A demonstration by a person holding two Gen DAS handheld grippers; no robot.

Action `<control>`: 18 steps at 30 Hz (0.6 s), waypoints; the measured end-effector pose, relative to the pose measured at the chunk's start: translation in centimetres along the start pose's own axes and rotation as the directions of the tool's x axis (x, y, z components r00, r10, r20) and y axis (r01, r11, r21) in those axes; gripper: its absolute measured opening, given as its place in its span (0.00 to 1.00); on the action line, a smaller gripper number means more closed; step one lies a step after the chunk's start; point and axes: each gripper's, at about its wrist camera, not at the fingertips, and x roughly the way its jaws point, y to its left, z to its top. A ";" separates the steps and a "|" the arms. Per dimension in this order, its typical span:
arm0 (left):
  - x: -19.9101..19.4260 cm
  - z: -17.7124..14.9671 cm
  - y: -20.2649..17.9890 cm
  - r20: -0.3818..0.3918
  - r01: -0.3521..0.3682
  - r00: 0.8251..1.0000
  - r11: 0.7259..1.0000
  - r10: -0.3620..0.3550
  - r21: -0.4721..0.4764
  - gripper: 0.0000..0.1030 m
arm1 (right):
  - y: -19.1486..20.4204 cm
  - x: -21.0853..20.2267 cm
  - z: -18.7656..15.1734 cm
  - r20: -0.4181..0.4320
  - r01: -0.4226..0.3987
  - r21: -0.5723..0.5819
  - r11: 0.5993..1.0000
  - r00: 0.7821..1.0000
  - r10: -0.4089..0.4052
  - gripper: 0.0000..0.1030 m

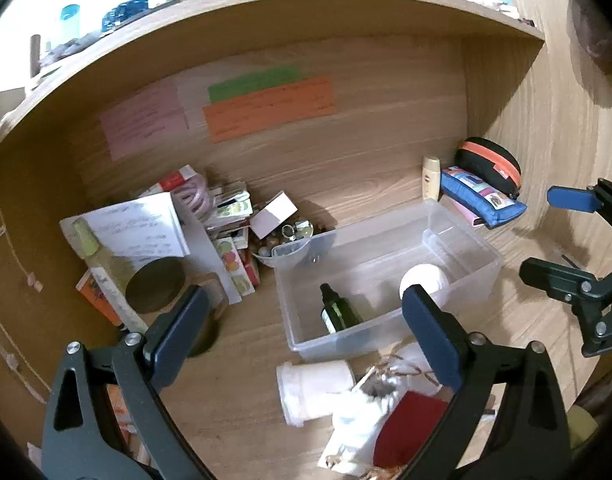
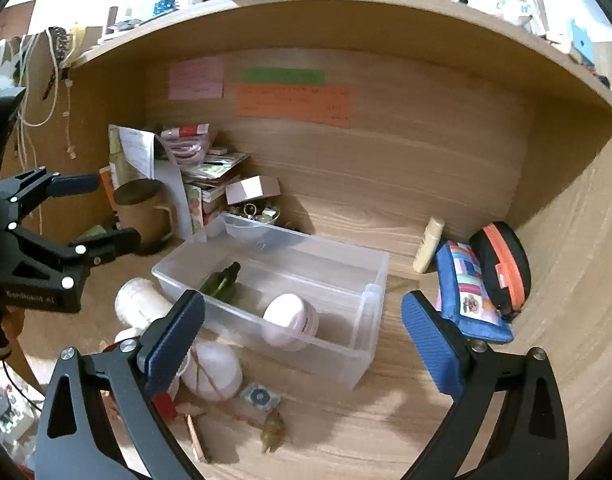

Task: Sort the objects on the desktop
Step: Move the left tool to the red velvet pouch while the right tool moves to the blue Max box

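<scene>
Hovering near clear bin, left gripper, right gripper: jaws released, empty.

1. Clear, colourless plastic bin; inside it a dark green glass bottle with black cap and a pale pink-white ribbed round case.
2. Far wall of brown wood-grain desk carries a pink paper note, a green paper strip and an orange paper sheet.
3. Right: blue fabric pouch with multicoloured patchwork panel; black oval case with orange zip band; cream tube.
4. Gripper pads: blue.
</scene>
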 end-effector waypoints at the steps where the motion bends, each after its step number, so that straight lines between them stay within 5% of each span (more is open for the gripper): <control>1: -0.3 -0.4 0.2 0.001 0.000 1.000 1.000 0.000 -0.009 0.96 | 0.2 -0.3 -0.3 -0.001 0.000 -0.003 1.000 1.000 0.000 0.96; 13: -1.3 -5.5 2.9 -0.072 -0.002 0.997 0.994 -0.006 -0.105 0.96 | 2.5 -0.9 -3.6 -0.046 -0.086 0.019 0.996 0.995 0.087 0.96; 18: -1.4 -7.9 3.1 -0.113 0.041 0.992 0.984 -0.061 -0.173 0.96 | 4.0 0.1 -5.0 -0.077 -0.124 0.003 0.992 0.989 0.124 0.96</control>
